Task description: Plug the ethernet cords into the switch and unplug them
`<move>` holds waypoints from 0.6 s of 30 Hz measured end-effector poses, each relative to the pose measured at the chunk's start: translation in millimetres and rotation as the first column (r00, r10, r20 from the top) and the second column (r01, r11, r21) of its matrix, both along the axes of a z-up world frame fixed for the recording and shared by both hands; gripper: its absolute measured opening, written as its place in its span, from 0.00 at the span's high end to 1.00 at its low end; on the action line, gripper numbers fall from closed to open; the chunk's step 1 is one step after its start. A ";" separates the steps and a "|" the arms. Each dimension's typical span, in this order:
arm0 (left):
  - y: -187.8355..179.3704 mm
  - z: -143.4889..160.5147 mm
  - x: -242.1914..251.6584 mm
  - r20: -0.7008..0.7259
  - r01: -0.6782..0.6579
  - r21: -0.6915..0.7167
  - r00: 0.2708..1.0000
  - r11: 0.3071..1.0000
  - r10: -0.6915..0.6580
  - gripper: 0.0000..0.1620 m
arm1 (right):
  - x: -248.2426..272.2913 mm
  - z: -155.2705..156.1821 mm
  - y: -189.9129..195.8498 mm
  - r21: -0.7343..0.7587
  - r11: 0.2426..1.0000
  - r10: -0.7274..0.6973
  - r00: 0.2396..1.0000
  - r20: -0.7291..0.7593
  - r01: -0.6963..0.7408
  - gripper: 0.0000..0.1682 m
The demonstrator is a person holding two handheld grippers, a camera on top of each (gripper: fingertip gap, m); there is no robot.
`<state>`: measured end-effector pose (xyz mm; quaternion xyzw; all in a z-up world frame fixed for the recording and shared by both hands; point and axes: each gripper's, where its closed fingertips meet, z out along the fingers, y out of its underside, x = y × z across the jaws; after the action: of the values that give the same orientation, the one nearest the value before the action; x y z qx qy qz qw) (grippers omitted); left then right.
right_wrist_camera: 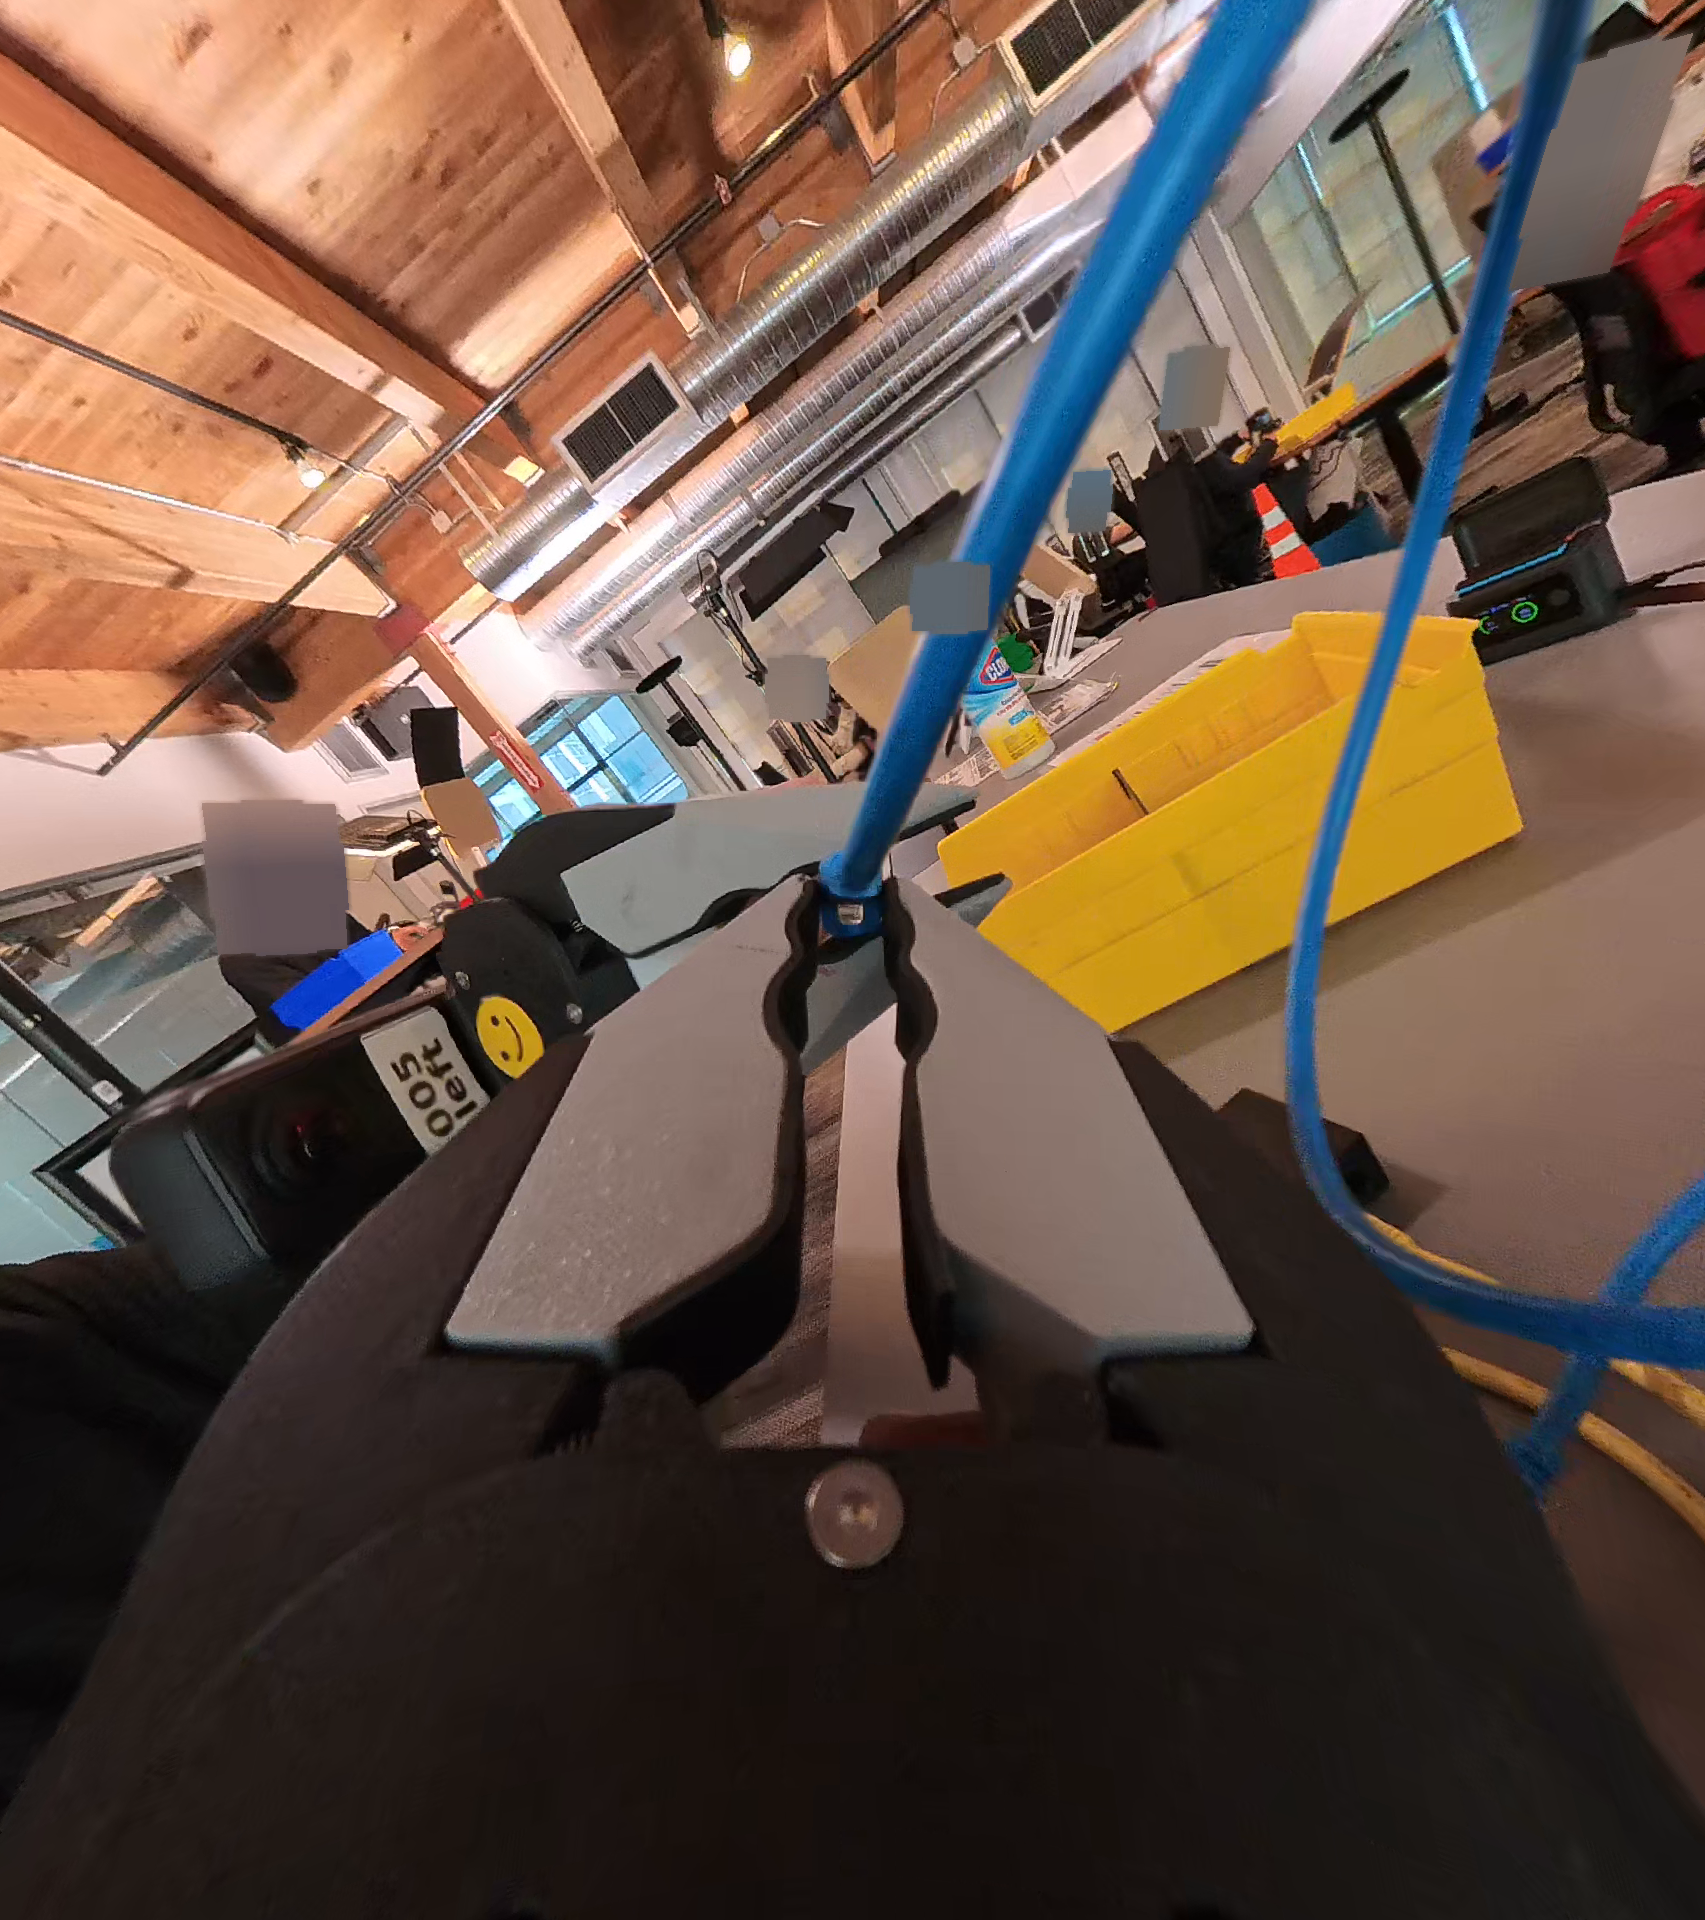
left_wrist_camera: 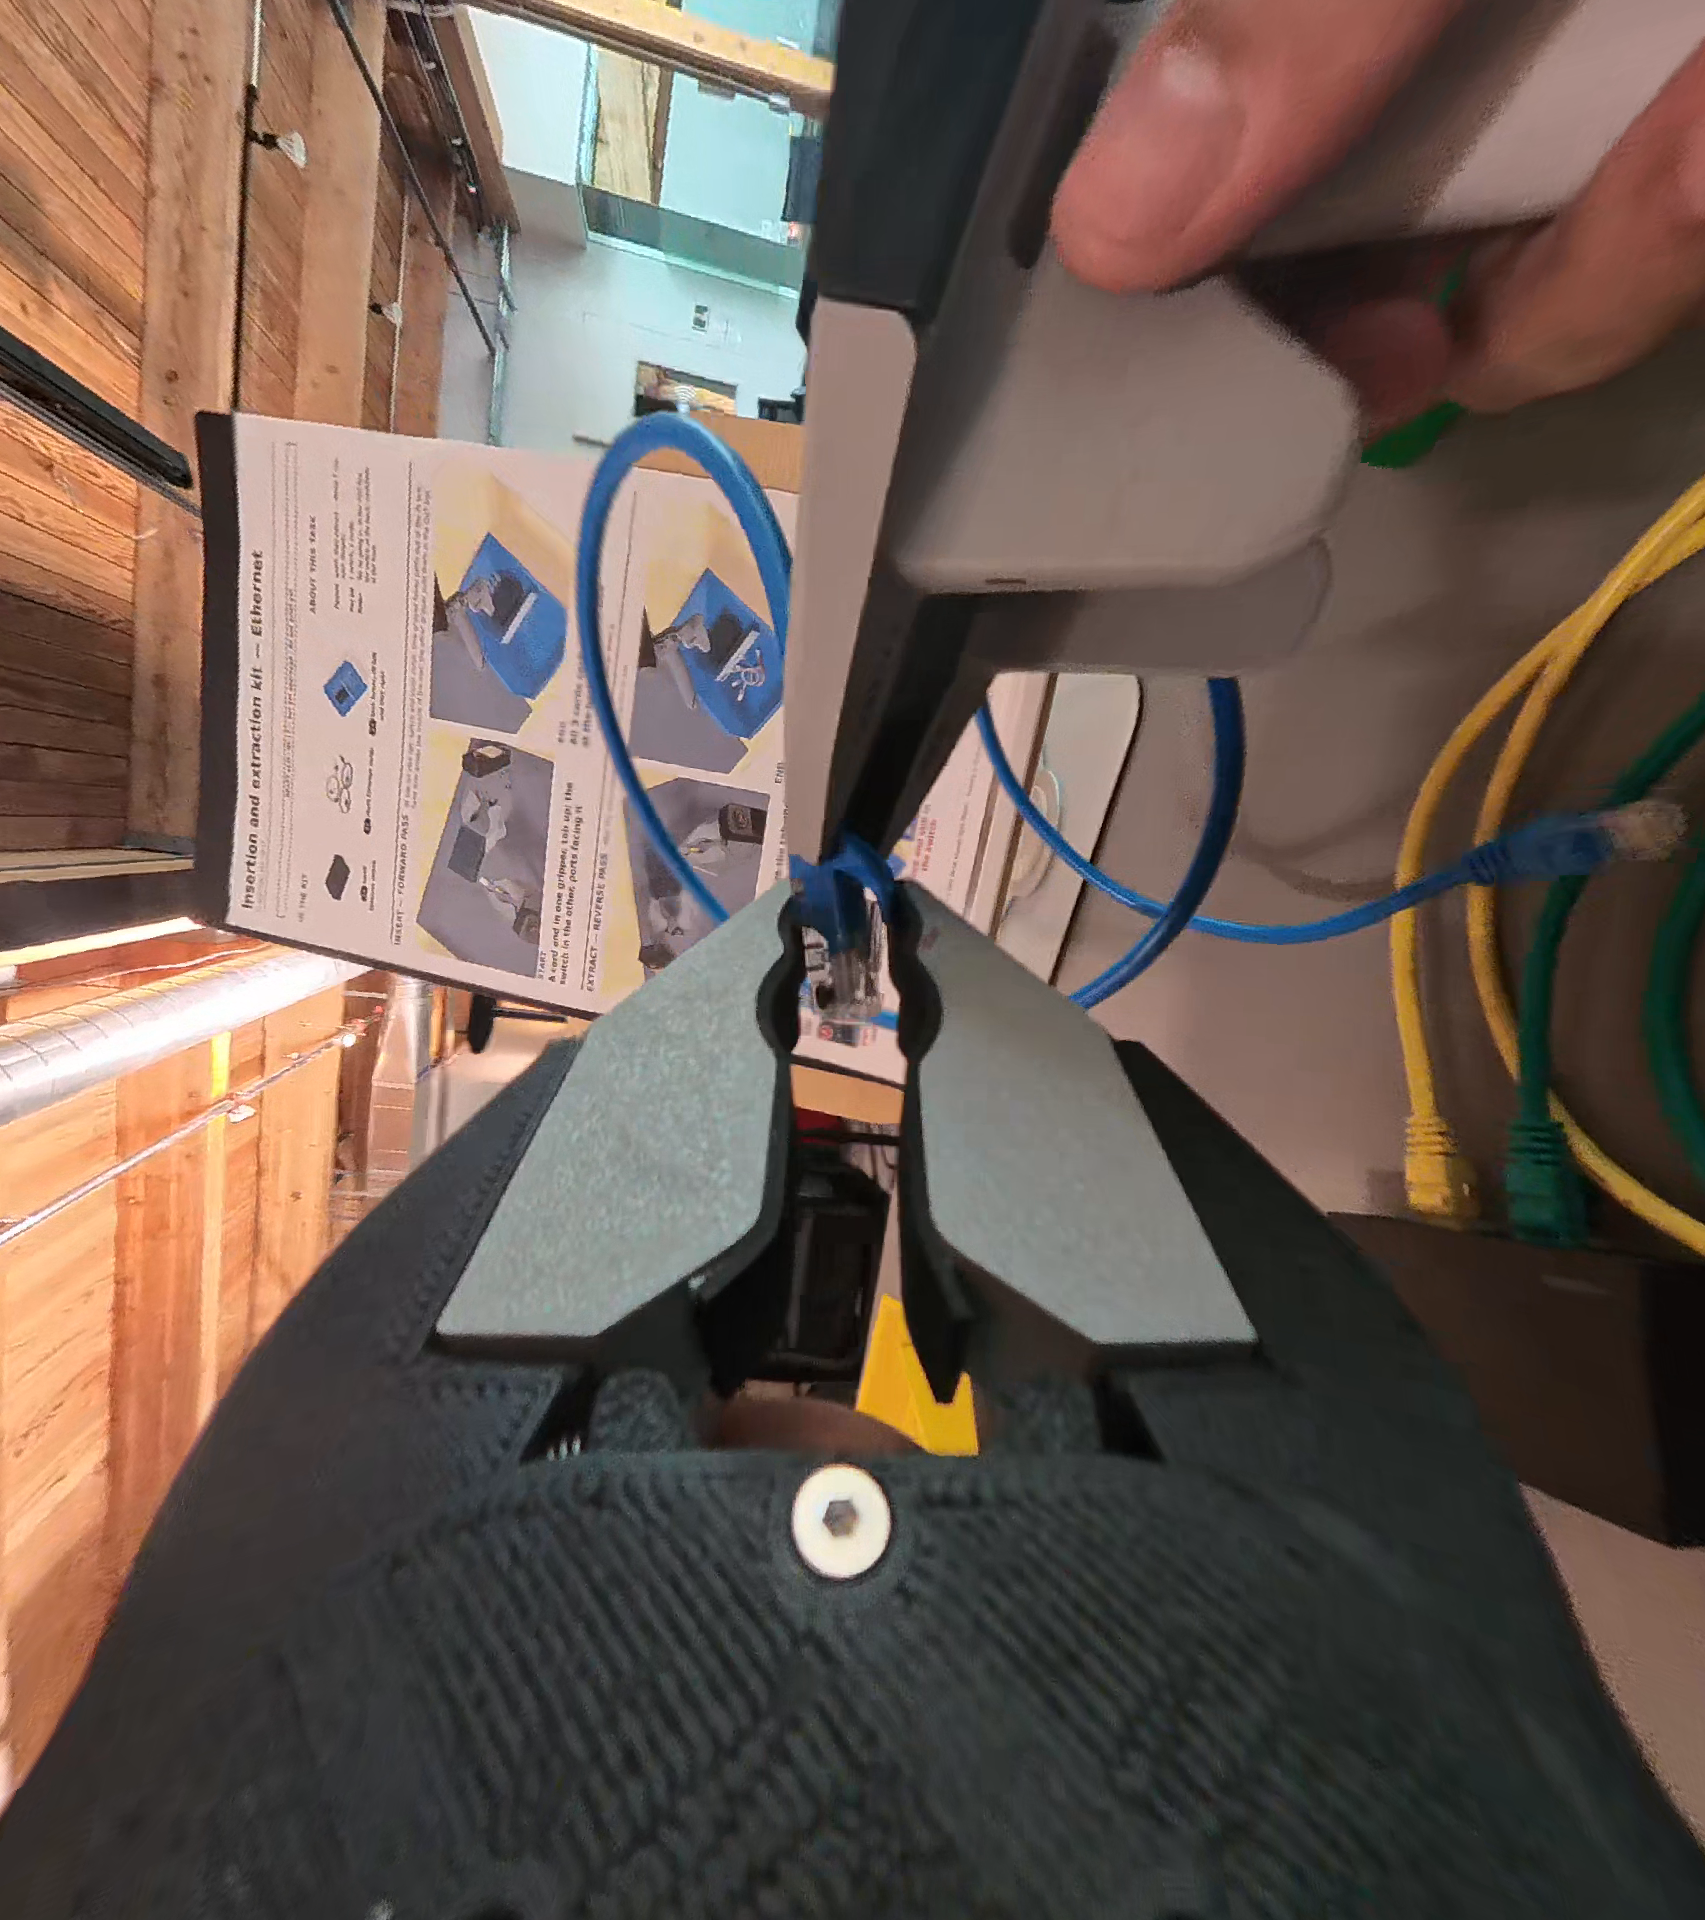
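My left gripper (left_wrist_camera: pixel 843 940) is shut on the clear plug and blue boot of the blue ethernet cord (left_wrist_camera: pixel 609 644), held in the air. My right gripper (left_wrist_camera: pixel 858 847) comes in from above, held by a hand (left_wrist_camera: pixel 1399 156), and pinches the same cord just behind the plug. In the right wrist view the right gripper (right_wrist_camera: pixel 848 914) is shut on the blue cord (right_wrist_camera: pixel 1035 436), with the left gripper (right_wrist_camera: pixel 744 842) just beyond it. The cord's other plug (left_wrist_camera: pixel 1637 831) hangs free. A yellow cord (left_wrist_camera: pixel 1435 1153) and a green cord (left_wrist_camera: pixel 1544 1164) are plugged into the black switch (left_wrist_camera: pixel 1575 1371).
A printed instruction sheet (left_wrist_camera: pixel 391 707) stands behind the blue loop. A yellow bin (right_wrist_camera: pixel 1243 790), a wipes canister (right_wrist_camera: pixel 1009 717) and a black power unit (right_wrist_camera: pixel 1534 582) sit on the grey table (right_wrist_camera: pixel 1554 987). People are in the background. Left and right tips are no more than a few centimetres apart. From the left gripper's tips to the black switch (left_wrist_camera: pixel 1575 1371) is close to 15 centimeters.
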<state>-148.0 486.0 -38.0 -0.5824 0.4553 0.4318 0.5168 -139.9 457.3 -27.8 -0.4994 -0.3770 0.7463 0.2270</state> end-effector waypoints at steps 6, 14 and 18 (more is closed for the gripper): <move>2.4 -3.4 3.8 -0.139 -0.012 0.046 0.990 0.999 0.019 0.93 | -0.6 -3.0 1.3 -0.006 1.000 -0.004 1.000 0.004 0.004 0.95; -0.2 6.8 6.5 -0.103 0.011 0.064 0.995 0.998 -0.005 0.93 | 7.3 4.7 -3.5 0.011 0.999 0.044 0.998 -0.036 -0.044 0.94; -1.6 7.4 6.8 -0.132 0.000 0.082 0.991 0.997 0.011 0.93 | 7.4 4.7 -4.3 0.014 0.999 0.041 0.999 -0.035 -0.041 0.95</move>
<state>-141.1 484.3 -30.5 -0.5323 0.4689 0.4891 0.5075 -132.5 453.0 -23.1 -0.4767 -0.3880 0.7570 0.2216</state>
